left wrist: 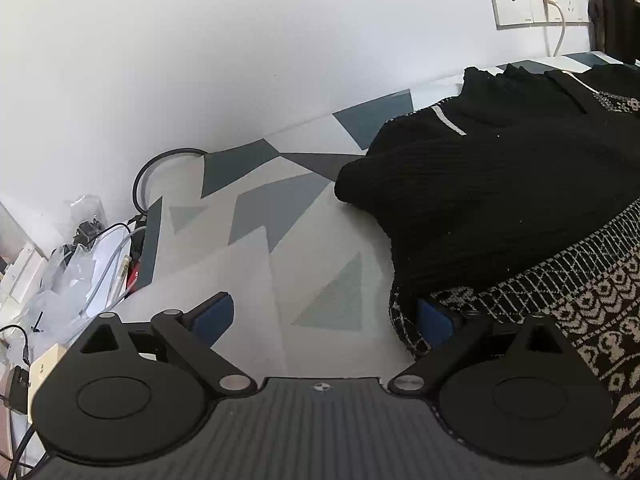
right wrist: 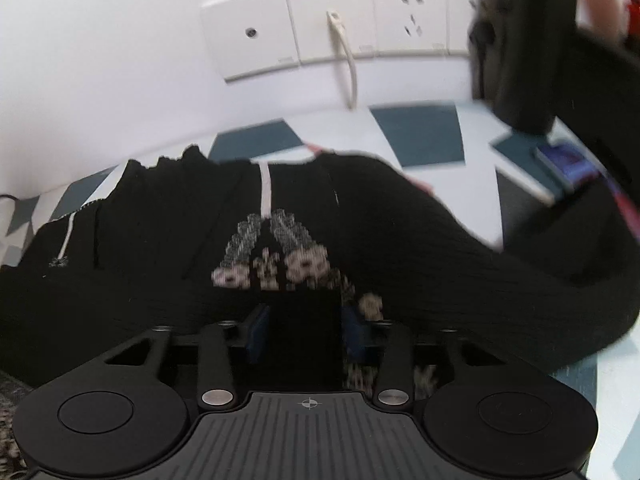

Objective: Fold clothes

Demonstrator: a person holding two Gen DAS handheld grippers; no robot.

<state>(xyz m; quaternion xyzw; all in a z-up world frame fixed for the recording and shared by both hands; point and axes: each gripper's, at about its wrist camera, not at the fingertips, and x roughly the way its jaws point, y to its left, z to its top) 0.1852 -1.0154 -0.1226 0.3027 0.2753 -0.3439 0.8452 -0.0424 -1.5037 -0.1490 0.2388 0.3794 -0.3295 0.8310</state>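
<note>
Sweater (left wrist: 500, 184), black ribbed knit with a white patterned band, lies bunched on the right part of the table (left wrist: 280, 240), which wears a cloth of grey and teal triangles; its long axis cannot be told. Left tongs (left wrist: 324, 316) stand wide apart, the right blue pad against the patterned hem. Right tongs (right wrist: 305, 330) are clamped together on a fold of the sweater.

The right hand-held gripper (right wrist: 306, 334) pinches a fold of the black patterned sweater (right wrist: 280, 240), which lies on the geometric-print bench (right wrist: 420, 136) below the wall sockets (right wrist: 332, 28).
</note>
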